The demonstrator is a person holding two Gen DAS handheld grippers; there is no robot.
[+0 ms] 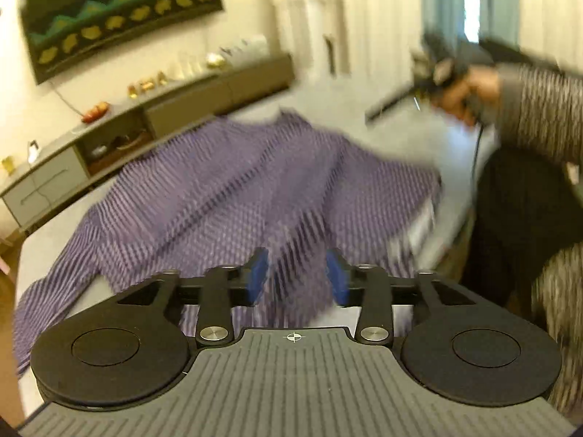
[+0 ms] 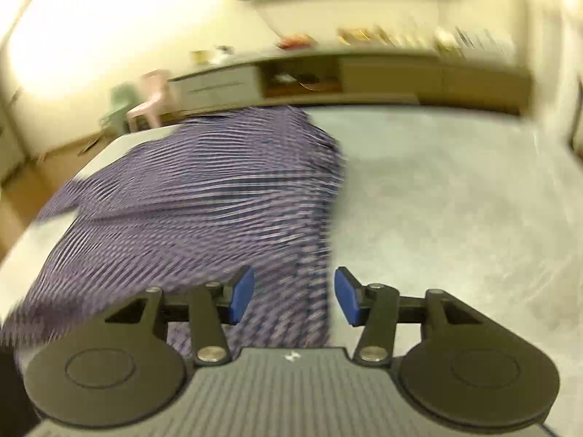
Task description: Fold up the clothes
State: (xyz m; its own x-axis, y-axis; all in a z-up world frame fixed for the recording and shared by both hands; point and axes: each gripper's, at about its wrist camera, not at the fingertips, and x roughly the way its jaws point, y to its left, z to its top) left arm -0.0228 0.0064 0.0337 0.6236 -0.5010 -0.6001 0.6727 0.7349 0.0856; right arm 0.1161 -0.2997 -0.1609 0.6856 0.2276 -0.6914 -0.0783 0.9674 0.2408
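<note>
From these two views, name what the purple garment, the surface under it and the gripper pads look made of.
Purple garment: soft fabric, probably knit or woven; fine stripes, drapes in folds. Grey surface: matte, faintly mottled, possibly cloth-covered; blur leaves it open. Pads: blue, smooth, likely rubber or plastic.

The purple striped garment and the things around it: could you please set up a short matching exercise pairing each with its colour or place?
Things:
1. purple striped garment
2. gripper pads
3. small chair
4. framed picture

Descriptions:
A. blue
B. hanging on the wall
C. spread on the grey surface
D. pink, on the floor by the long cabinet

Pairs: 1-C, 2-A, 3-D, 4-B
</note>
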